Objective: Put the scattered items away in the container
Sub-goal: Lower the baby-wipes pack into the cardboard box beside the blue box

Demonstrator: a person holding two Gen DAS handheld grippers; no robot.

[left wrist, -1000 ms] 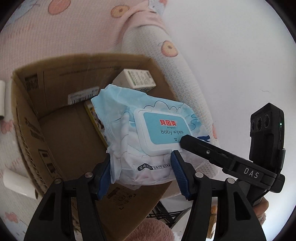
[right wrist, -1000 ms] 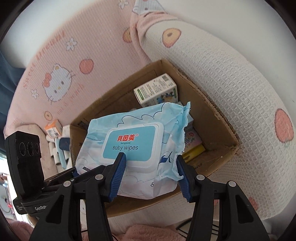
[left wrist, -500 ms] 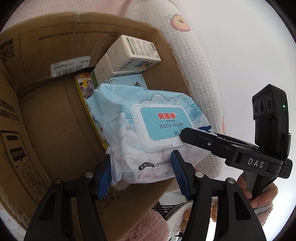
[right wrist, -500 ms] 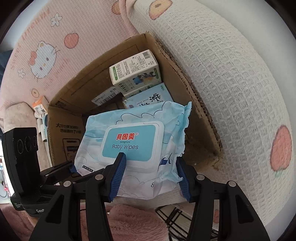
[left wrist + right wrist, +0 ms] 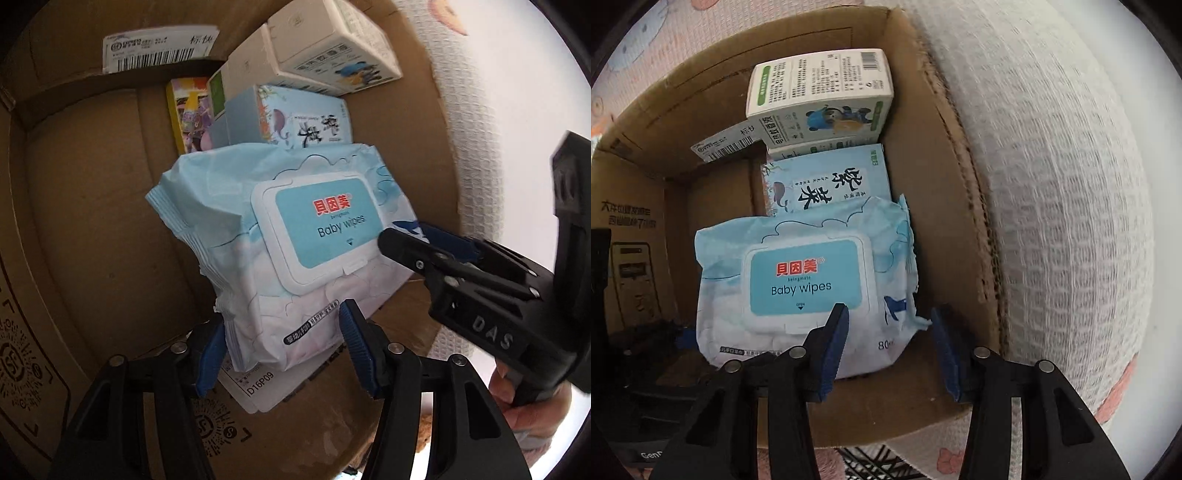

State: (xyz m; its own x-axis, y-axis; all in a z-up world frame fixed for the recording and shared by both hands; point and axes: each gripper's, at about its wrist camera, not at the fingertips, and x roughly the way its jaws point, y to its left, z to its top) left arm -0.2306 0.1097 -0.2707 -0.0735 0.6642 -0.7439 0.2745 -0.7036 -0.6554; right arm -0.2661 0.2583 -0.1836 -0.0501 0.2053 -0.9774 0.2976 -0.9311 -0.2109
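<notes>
A pale blue pack of baby wipes point(image 5: 258, 221) point(image 5: 809, 280) is inside the open cardboard box point(image 5: 74, 184) point(image 5: 923, 184), lid upward, its far end close to a blue carton. My left gripper point(image 5: 282, 325) is shut on the pack's near end, a blue pad on each side. From the right, my right gripper point(image 5: 889, 314) point(image 5: 417, 236) points steeply down. Its jaws are closing on the pack's crinkled right end, which lies between them. One finger lies across the lid's corner. Whether the pack rests on the box floor is hidden.
Stacked in the box's far corner are a white carton point(image 5: 820, 92) point(image 5: 332, 44), a blue carton point(image 5: 827, 181) point(image 5: 306, 114) and a yellow item point(image 5: 188, 110). A white waffle-weave cushion point(image 5: 1052, 184) flanks the box's right wall. A hand point(image 5: 524, 402) holds the right gripper.
Both grippers have sunk with the pack from above the box's rim down into it. The pack has slid left between the right jaws, which stand narrower.
</notes>
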